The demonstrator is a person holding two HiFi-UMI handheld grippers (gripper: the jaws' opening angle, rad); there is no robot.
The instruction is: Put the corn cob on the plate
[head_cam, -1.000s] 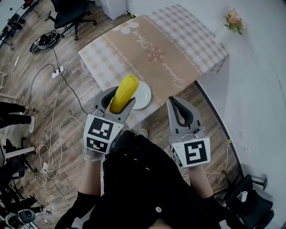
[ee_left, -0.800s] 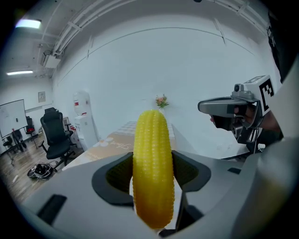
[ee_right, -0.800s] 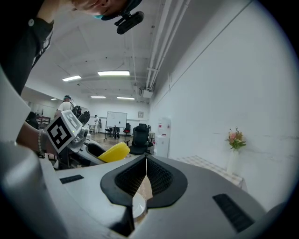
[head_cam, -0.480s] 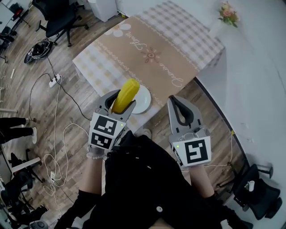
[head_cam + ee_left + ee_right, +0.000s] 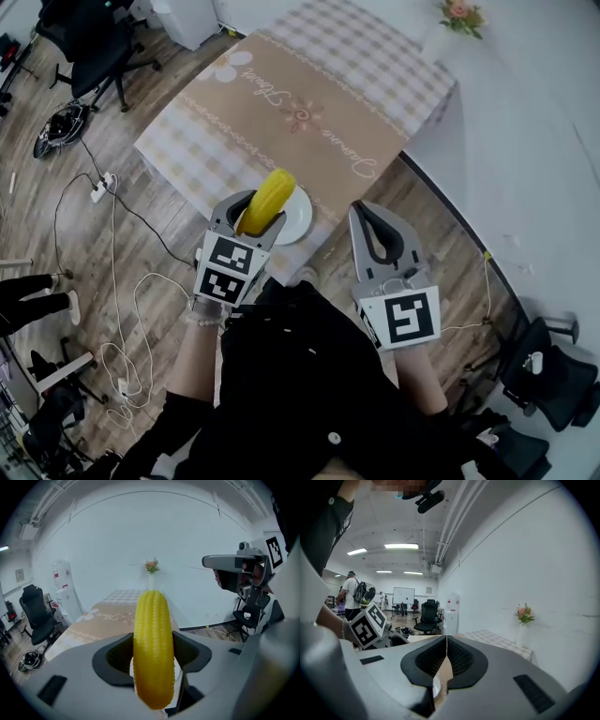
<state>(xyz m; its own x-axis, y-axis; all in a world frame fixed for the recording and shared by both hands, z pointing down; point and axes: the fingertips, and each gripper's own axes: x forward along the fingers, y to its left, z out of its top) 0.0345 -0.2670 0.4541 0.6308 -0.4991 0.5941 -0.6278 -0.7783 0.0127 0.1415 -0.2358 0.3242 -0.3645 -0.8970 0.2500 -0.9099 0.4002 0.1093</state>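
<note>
My left gripper (image 5: 246, 214) is shut on a yellow corn cob (image 5: 264, 200), which stands nearly upright between the jaws and fills the middle of the left gripper view (image 5: 153, 648). A white plate (image 5: 294, 217) lies on the near edge of the table, just past the cob and partly hidden by it. My right gripper (image 5: 367, 214) hovers to the right of the plate, off the table's corner, with its jaws pressed together on nothing (image 5: 446, 654).
A table with a checked and tan cloth (image 5: 309, 103) stretches ahead. A vase of flowers (image 5: 457, 17) stands at its far right corner by the white wall. Office chairs (image 5: 80, 37) and cables (image 5: 112, 281) occupy the wooden floor to the left.
The table and plate have shifted left in the head view. The left gripper with the cob now sits closer over the plate's near edge. The right gripper keeps its place.
</note>
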